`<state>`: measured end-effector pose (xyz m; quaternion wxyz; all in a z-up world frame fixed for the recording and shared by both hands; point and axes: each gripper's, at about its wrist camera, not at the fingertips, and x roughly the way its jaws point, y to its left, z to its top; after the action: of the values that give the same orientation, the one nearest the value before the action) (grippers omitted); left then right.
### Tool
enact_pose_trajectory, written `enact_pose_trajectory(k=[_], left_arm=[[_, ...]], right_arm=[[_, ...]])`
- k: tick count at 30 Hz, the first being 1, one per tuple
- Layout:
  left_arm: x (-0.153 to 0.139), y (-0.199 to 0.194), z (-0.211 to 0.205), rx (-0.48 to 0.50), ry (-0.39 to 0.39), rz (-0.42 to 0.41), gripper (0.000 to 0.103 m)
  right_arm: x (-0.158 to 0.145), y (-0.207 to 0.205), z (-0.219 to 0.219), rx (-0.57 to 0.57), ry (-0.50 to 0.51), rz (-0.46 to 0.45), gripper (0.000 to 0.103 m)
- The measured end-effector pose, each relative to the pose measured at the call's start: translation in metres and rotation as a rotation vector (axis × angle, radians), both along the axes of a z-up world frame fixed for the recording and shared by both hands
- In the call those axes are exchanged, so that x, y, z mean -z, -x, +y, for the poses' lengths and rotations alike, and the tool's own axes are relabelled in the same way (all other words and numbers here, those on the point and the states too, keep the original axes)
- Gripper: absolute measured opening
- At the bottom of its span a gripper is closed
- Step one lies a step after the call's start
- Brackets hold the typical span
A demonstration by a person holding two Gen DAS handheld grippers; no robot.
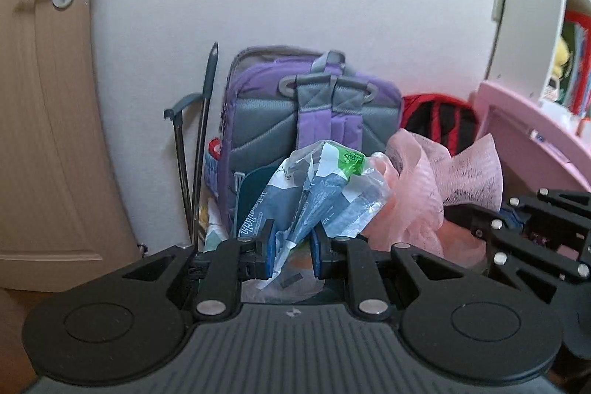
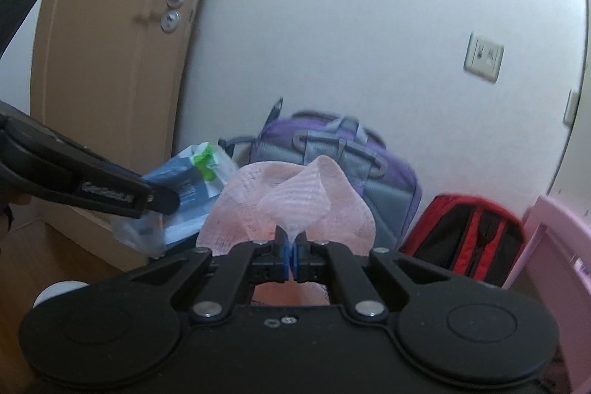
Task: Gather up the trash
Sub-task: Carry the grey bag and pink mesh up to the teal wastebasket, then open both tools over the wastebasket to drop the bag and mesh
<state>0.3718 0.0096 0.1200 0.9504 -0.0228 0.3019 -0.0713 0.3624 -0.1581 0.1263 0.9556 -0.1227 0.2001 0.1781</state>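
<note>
Crinkled plastic wrapper (image 1: 317, 194) clamped in left jaws, pink mesh (image 2: 295, 198) in right jaws.

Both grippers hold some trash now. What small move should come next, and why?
Probably carry both pieces on toward a bin, keeping the grips closed. The left gripper pinches the crumpled plastic wrapper, the right gripper pinches the pink foam net, and no bin shows in either view.

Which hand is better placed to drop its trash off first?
No clear edge. The left tool is clamped on the crumpled blue-and-white plastic wrapper, and the right tool is shut on the pink mesh foam sheet. Both are loaded, side by side, with no bin in view.
</note>
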Motion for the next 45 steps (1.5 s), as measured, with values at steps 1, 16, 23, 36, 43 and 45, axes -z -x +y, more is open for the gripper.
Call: enact_pose_trajectory(k=[1,16,23,36,43,45], left_arm=[[0.004,-0.007,-0.002,0.0,0.001,0.017,0.018],[0.063,-0.066,-0.028,0.052,-0.084,0.166,0.019],[0.077,-0.07,-0.032,0.066,-0.071,0.201,0.019],[0.052,-0.031,-0.034,0.07,-0.063,0.158,0.038],[0.028,0.006,-0.035,0.067,-0.069,0.106,0.058],[0.021,0.017,-0.034,0.068,-0.08,0.095,0.061]], right_arm=[[0.006,-0.006,0.001,0.0,0.003,0.018,0.003],[0.057,-0.035,0.013,-0.045,0.056,0.155,0.011],[0.06,-0.032,0.011,-0.054,0.055,0.166,0.026],[0.036,-0.001,-0.005,-0.067,-0.014,0.166,0.031],[0.014,0.03,-0.015,-0.056,-0.043,0.147,0.032],[0.008,0.04,-0.017,-0.056,-0.054,0.137,0.032]])
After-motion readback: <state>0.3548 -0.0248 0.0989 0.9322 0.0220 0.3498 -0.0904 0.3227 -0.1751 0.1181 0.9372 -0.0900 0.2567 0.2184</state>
